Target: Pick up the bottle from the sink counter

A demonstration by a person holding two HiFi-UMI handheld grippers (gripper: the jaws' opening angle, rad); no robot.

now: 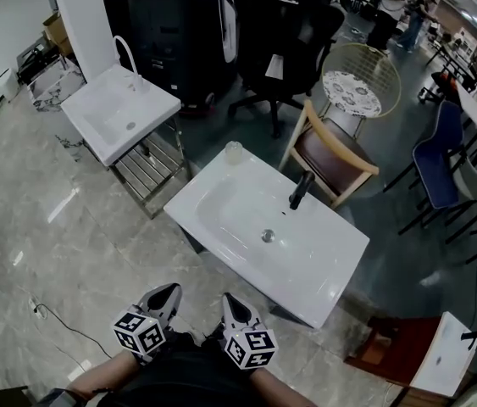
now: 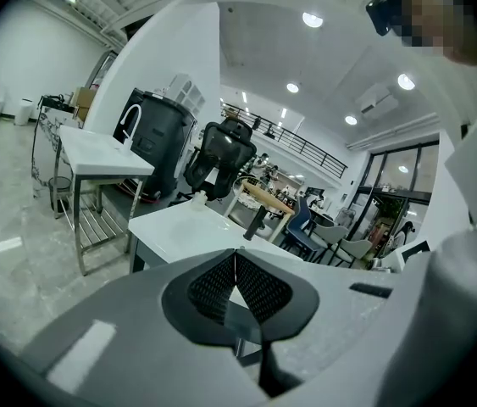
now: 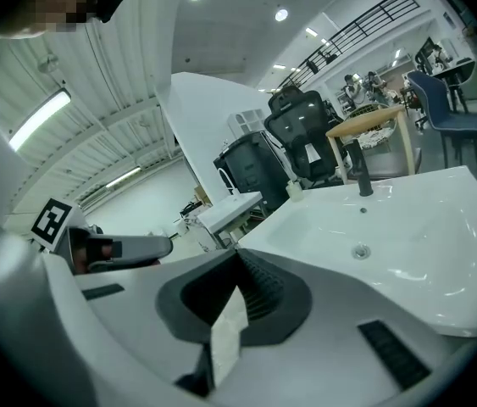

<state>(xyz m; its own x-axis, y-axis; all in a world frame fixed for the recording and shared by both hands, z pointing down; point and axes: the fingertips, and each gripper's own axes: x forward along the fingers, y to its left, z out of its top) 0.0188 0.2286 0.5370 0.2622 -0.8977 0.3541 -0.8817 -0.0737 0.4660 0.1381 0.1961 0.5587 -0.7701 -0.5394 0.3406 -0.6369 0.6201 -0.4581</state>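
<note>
Bottle [image 1: 234, 153] stands upright on the far corner of the sink counter [image 1: 323, 270], at about 12 o'clock from both grippers and 10 o'clock from the faucet [image 1: 301, 190]. The left gripper [image 1: 169, 292] and right gripper [image 1: 231, 300] are short of the counter's near edge, well apart from the bottle, fingers pressed together and holding nothing. Arriving with the fingers this narrow would probably knock the light bottle over or off the far edge. A reach across the basin could also catch the faucet.

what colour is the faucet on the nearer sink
Black. The faucet shows best in the head view.
</note>
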